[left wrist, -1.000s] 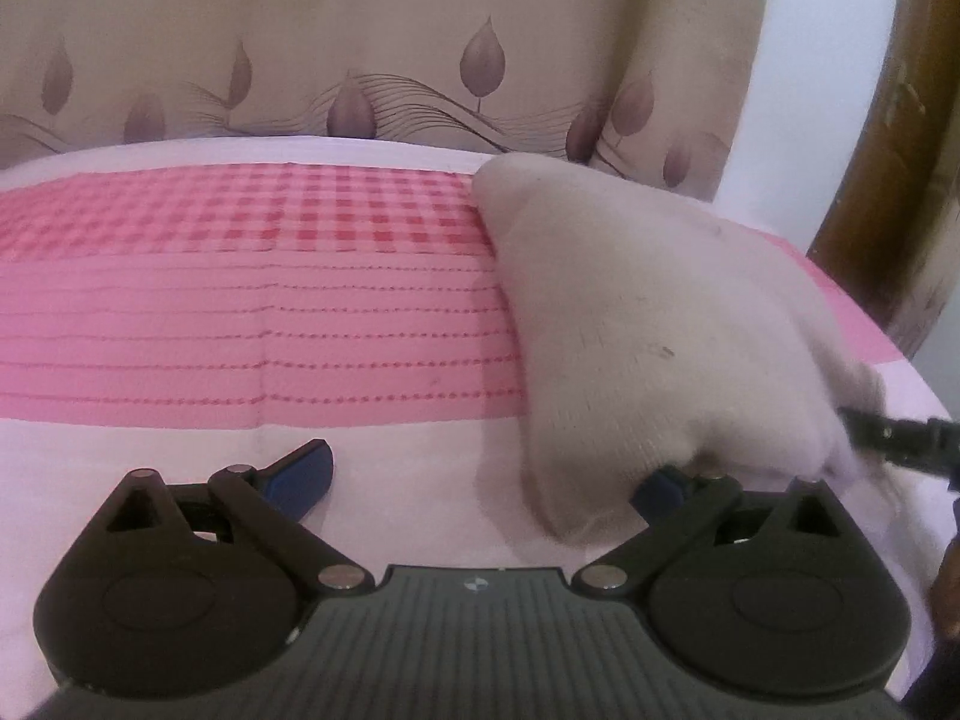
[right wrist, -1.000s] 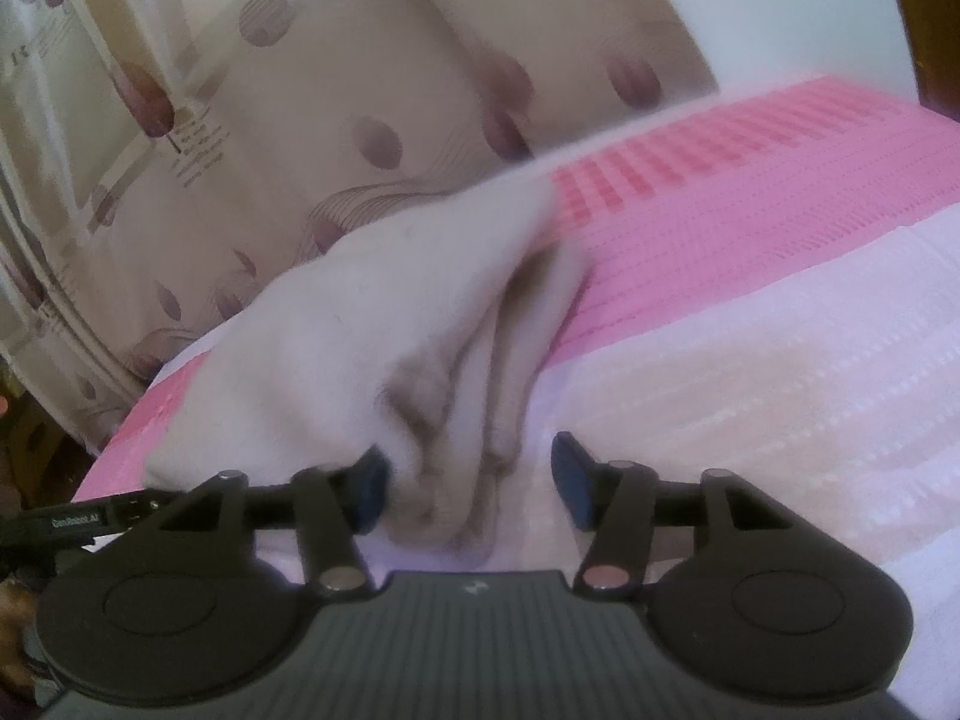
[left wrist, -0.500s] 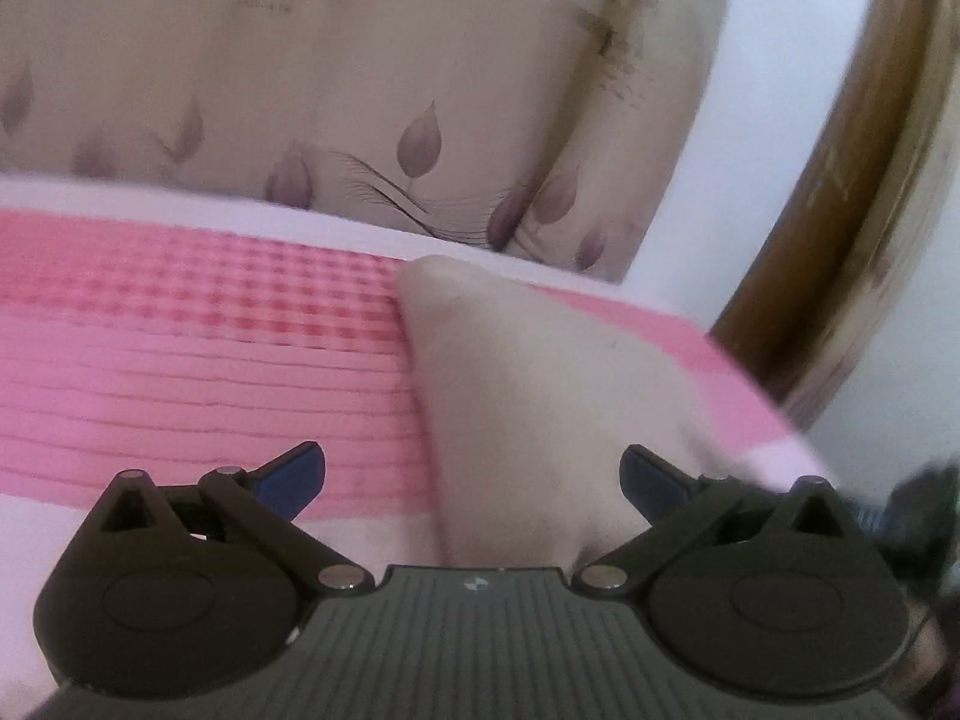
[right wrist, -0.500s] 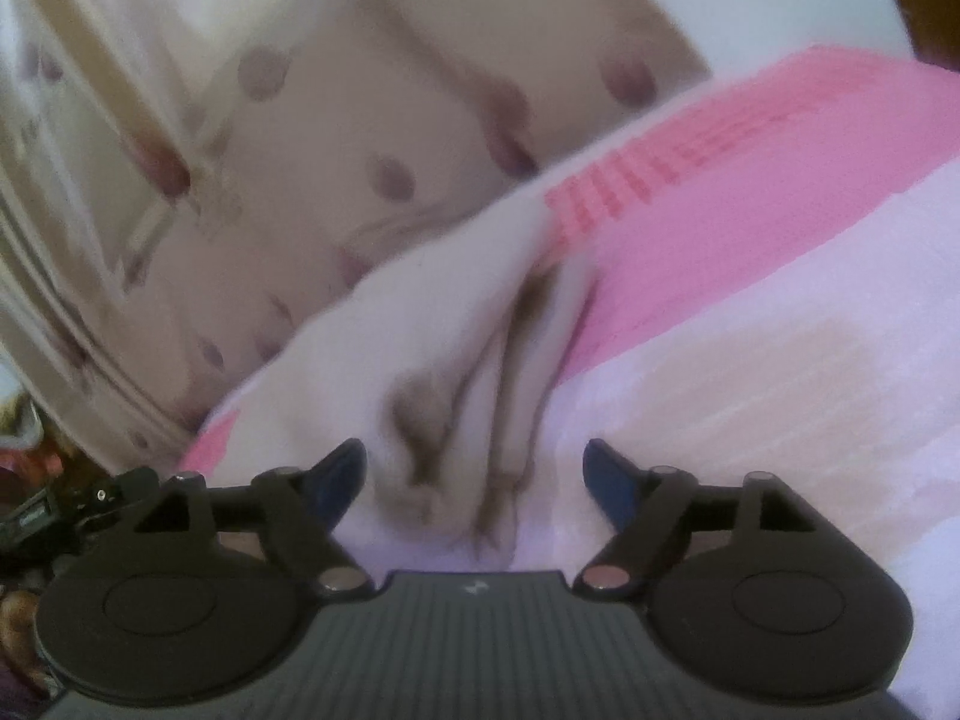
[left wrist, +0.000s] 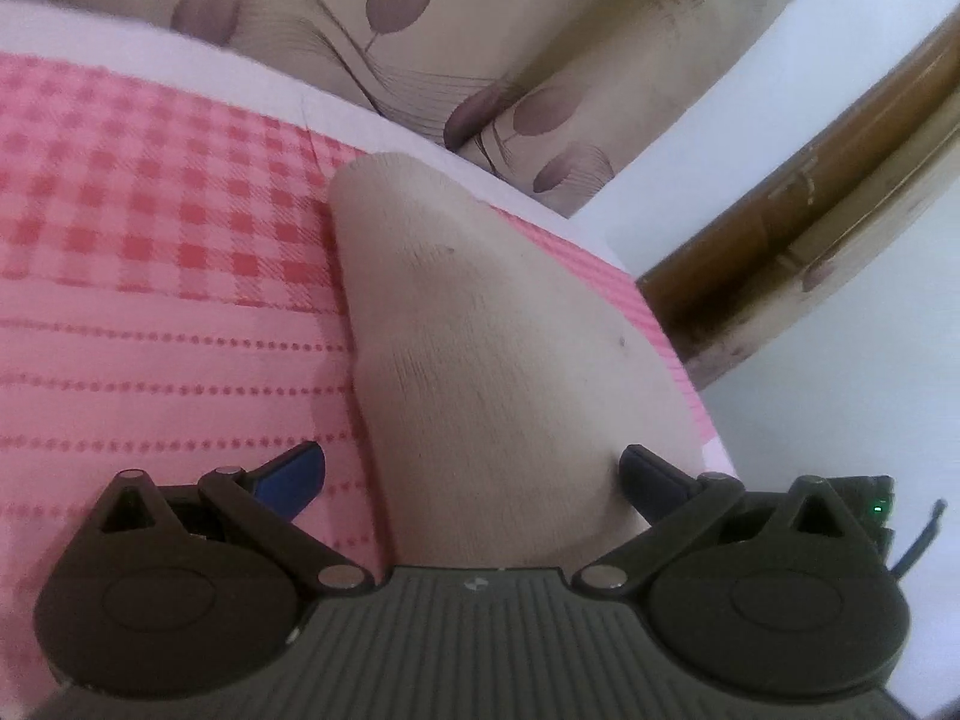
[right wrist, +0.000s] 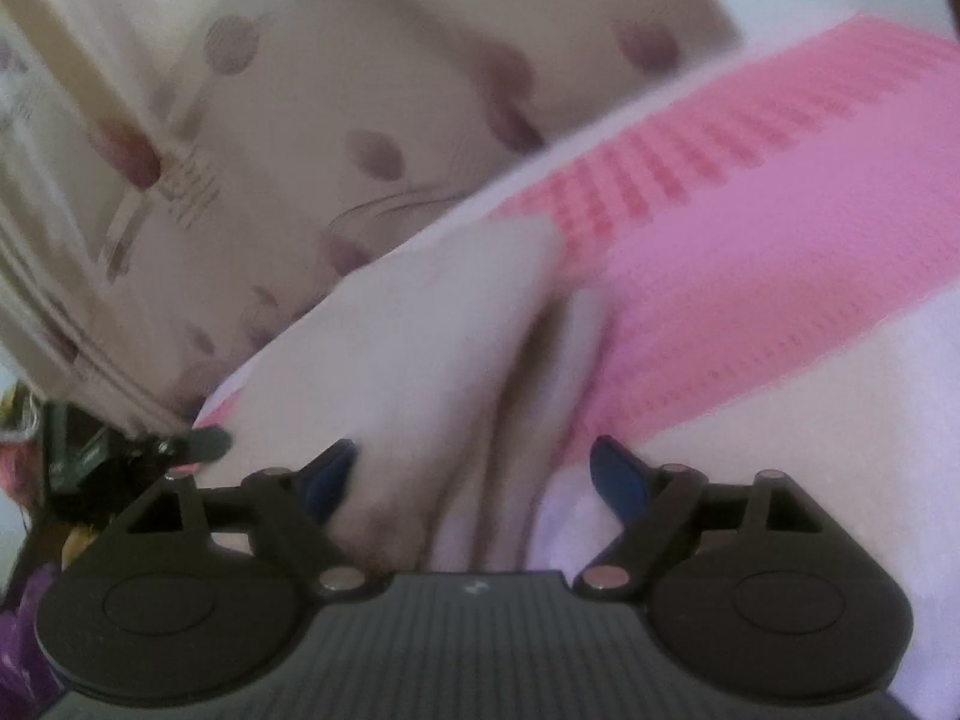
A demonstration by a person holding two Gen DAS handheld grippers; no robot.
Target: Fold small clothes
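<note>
Left wrist: cream sock lengthwise (rounded end far), pink bedspread.

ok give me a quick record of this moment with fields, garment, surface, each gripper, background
garment: beige knit cloth, lying folded on the bed
surface: bedsheet, pink with checks and dotted stripes
left gripper: open, jaws either side of the cloth's near end, not pressing it
right gripper: open, jaws have just been opening; cloth's creased end lies between them, unpinched
background: curtain with leaf print, wooden frame at the right
image quality: right wrist view is blurred
</note>
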